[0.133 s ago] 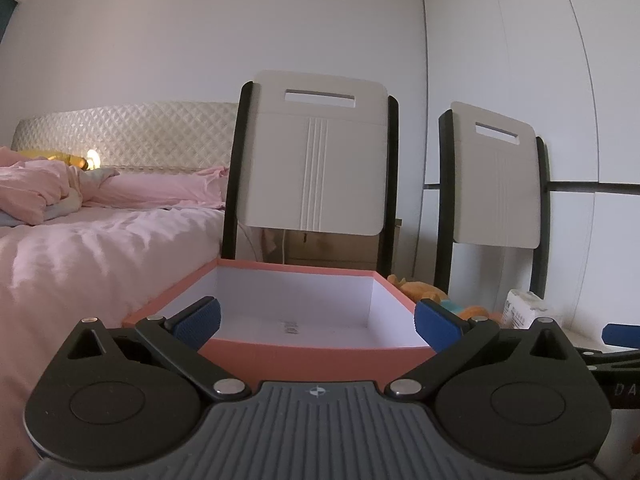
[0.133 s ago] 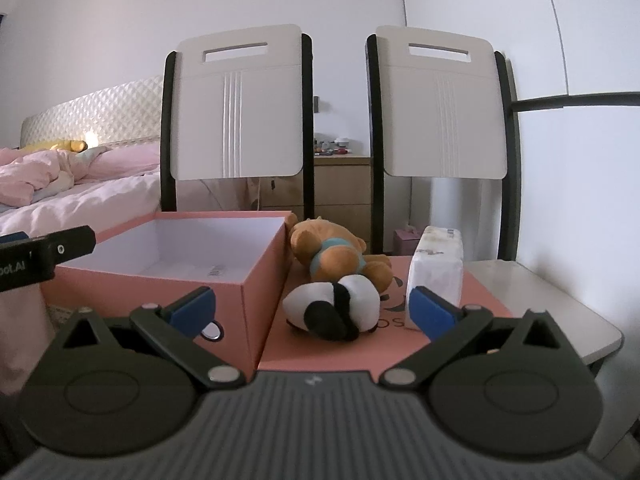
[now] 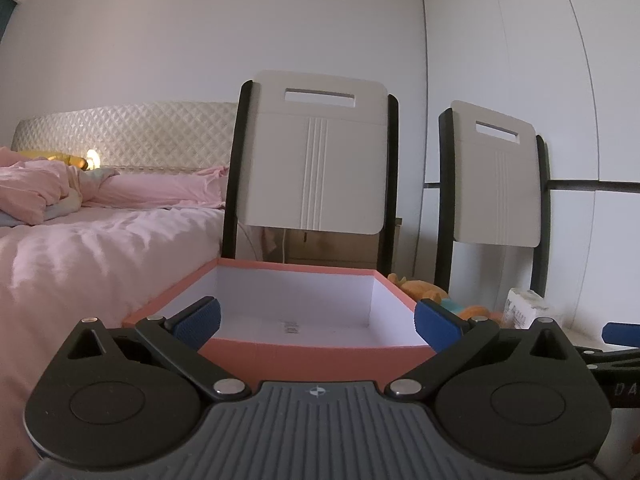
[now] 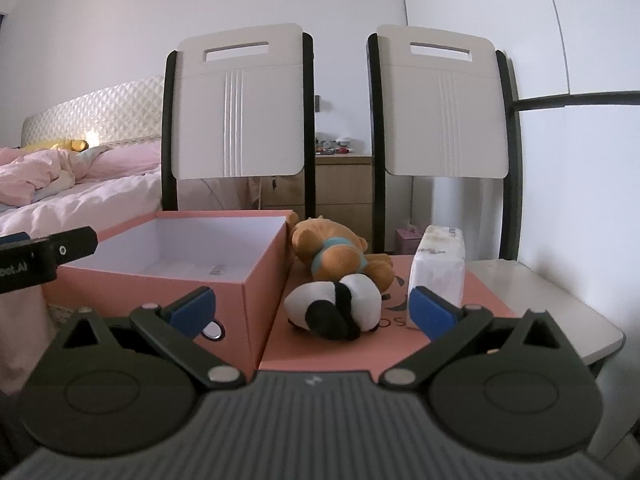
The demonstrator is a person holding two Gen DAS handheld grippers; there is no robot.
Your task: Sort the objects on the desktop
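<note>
Pink box (image 4: 168,276) with white inside stands beside panda toy (image 4: 334,310); left gripper (image 3: 316,322) and right gripper (image 4: 312,308) fingers spread, holding nothing.

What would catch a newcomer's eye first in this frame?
Most striking is the open pink box with its white inside, showing only a small label on its floor, left of centre on the desk. Beside its right wall, on a flat pink lid, lie a black-and-white panda plush, a brown teddy bear behind it, and a white tissue pack standing to the right. Both claws, left and right, are open and hold nothing.
</note>
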